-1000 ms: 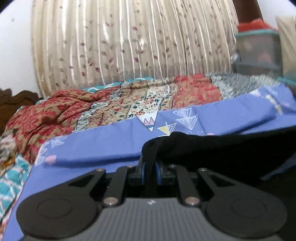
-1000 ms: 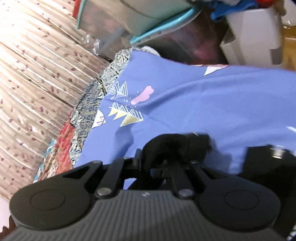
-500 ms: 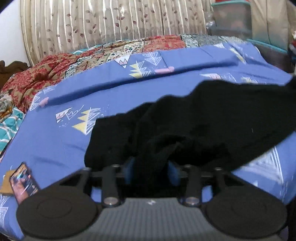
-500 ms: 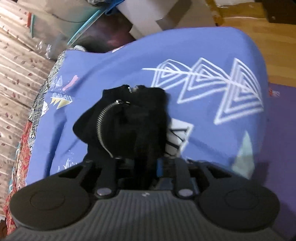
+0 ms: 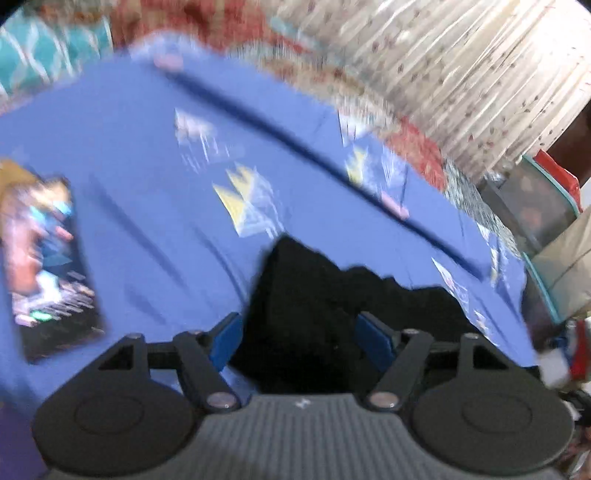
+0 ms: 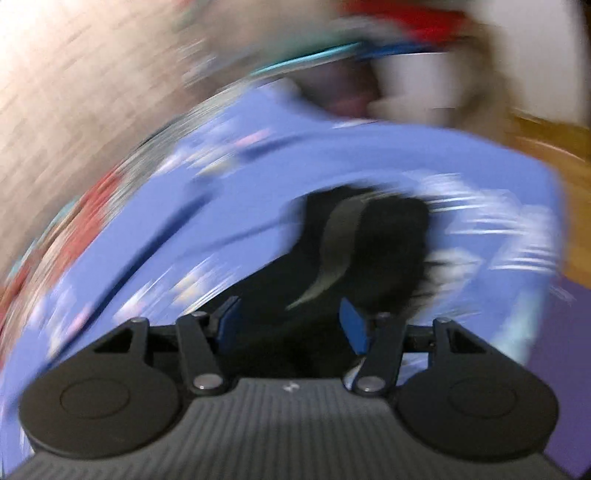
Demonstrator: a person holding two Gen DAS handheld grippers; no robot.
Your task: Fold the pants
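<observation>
Opening as you look through the left wrist camera, your left hand-held gripper [image 5: 299, 338] has its blue pads [image 5: 226, 341] spread well apart. The black pants [image 5: 325, 310] lie bunched between them on the blue bedsheet [image 5: 155, 192], and the pads stand clear of the cloth on both sides, so you have let go of it. The fabric runs from between the fingers off toward the right edge of the bed. A phone [image 5: 48, 266] with a lit screen lies flat on the sheet to the left, well apart from the pants; its screen is too blurred to read. Behind the bed you have a red patterned blanket [image 5: 207, 22], a pleated curtain [image 5: 461, 62] and a lidded plastic storage box [image 5: 535, 210] at the right. A small pale mark sits on the gripper's ribbed body, but you cannot read it.

Through the right wrist camera, heavily blurred, your right hand-held gripper [image 6: 288, 325] is likewise opening, its blue pads [image 6: 352, 326] parted. The dark bundle of pants [image 6: 388, 251] sits between and ahead of them on the bedsheet [image 6: 258, 177], near the bed's corner, with a grey zipper strip [image 6: 338, 243] curving across it. The pads do not press on the cloth. Wooden floor [image 6: 576, 206] shows past the corner at the right. No writing is legible here.
</observation>
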